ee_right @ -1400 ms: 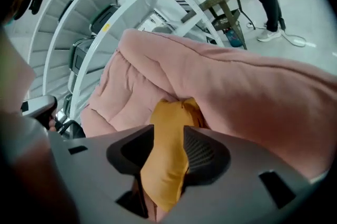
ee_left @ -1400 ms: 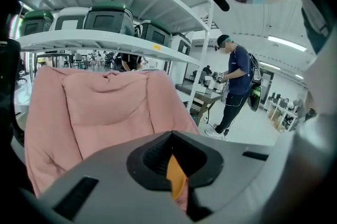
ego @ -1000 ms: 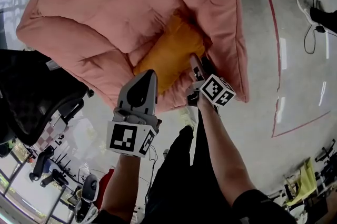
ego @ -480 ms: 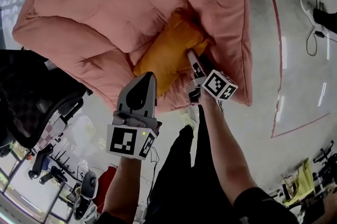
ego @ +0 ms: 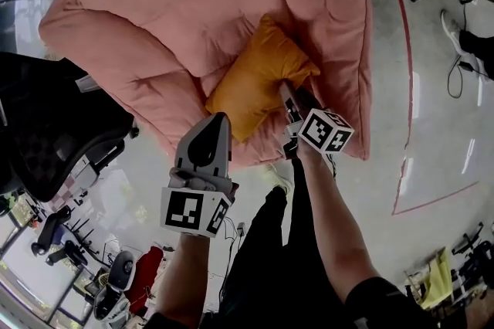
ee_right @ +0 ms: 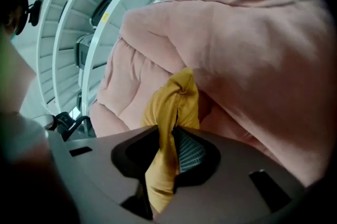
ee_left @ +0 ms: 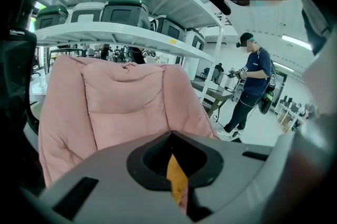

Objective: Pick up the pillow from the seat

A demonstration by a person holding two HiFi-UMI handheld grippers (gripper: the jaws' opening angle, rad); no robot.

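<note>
Pink padded seat (ego: pixel 193 3) — a mustard pillow (ego: pixel 251 84) rests in its hollow.

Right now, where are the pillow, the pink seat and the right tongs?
pillow (ego: pixel 258 76): head view, middle of its orange face.
pink seat (ego: pixel 193 3): head view, bare quilted padding.
right tongs (ego: pixel 287 94): head view, between the tips, just closed further onto the pillow's edge.

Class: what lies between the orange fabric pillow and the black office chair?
The pink quilted seat's side bolster separates the orange fabric pillow from the black office chair, in the head view.
</note>
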